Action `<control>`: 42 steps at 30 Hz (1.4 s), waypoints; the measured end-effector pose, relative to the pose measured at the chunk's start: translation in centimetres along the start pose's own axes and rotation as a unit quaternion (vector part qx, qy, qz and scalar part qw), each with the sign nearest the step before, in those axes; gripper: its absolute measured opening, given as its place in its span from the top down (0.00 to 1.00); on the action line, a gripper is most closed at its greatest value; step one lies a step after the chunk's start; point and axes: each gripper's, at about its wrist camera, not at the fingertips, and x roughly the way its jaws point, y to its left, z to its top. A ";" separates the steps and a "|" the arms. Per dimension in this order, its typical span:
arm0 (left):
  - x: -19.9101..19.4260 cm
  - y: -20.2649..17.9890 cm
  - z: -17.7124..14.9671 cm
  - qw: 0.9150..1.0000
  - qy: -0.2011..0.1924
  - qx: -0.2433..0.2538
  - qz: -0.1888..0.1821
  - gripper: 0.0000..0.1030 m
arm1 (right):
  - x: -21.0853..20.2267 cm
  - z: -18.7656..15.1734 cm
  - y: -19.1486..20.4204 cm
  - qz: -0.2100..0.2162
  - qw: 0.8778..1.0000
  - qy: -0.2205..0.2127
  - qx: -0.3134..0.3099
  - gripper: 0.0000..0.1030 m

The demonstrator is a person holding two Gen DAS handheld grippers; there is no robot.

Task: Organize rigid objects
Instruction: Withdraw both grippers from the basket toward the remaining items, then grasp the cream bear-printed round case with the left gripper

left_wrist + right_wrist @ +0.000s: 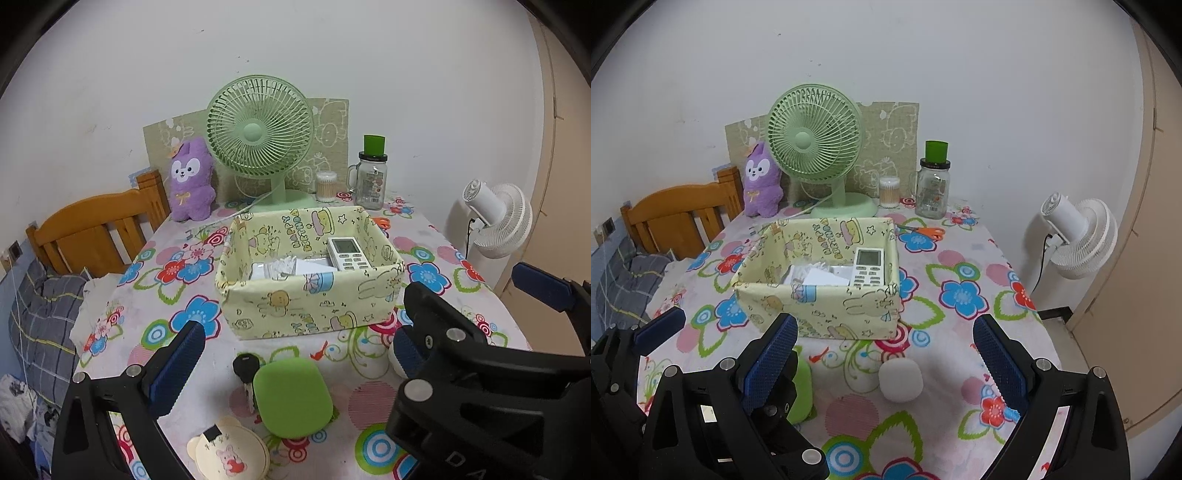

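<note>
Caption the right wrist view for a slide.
Open right gripper hovers over a white rounded case before the yellow storage box holding a remote.

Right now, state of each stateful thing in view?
left tongs: open, empty
right tongs: open, empty
storage box: open-topped, holding a remote
glass jar: upright, green lid on
green fan: upright
scissors: lying flat, blades shut

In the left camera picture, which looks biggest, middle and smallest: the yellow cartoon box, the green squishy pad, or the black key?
1. Pale yellow cartoon-print fabric box
2. Green rounded-square pad, though it lies nearer the camera
3. Black-headed key
</note>
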 end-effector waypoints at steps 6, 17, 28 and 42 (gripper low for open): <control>0.0 0.3 -1.3 1.000 0.007 -0.003 -0.004 0.00 | -0.4 -1.4 0.3 0.001 1.000 -0.002 -0.005 0.03; 0.4 0.7 -4.5 1.000 0.010 -0.005 0.001 0.00 | 0.1 -4.2 1.1 0.011 1.000 0.001 -0.016 0.03; 1.4 1.6 -7.8 1.000 0.007 -0.019 0.010 0.00 | 1.6 -7.4 2.0 0.013 1.000 0.007 -0.015 0.03; 3.3 3.1 -10.8 0.998 0.036 -0.050 0.017 0.00 | 4.1 -10.1 2.6 0.035 0.999 0.019 -0.013 0.03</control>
